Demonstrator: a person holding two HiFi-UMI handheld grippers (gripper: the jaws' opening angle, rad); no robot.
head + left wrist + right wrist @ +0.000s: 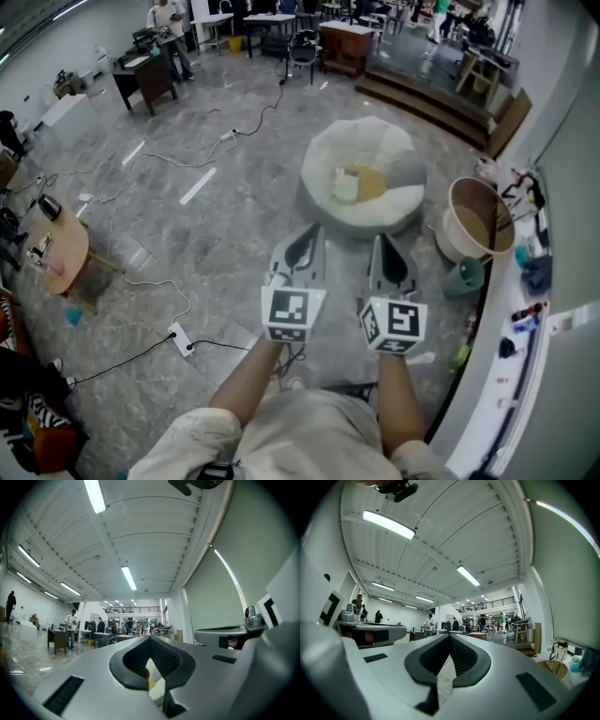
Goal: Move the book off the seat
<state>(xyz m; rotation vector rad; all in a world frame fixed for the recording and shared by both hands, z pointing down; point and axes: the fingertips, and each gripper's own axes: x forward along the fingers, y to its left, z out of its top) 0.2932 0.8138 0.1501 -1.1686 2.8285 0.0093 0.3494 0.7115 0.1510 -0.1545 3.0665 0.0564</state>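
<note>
At bottom centre the person's forearms (251, 377) are cut off by the frame edge, and the left gripper (306, 246) and right gripper (385, 255) sit level, side by side, both clenched on nothing. Beyond them, mid-frame, the yellowish book (367, 184) lies in the hollow of the white beanbag seat (323, 155), too small to make out its cover. Cables (248, 122) trail over the grey stone floor (169, 234) toward desks (145, 80) at upper left.

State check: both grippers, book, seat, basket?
seat: on the floor, dented in the middle.
book: lying on the seat, untouched.
left gripper: shut, empty, level, short of the seat.
right gripper: shut, empty, level, beside the left one.
basket: upright, open top.
</note>
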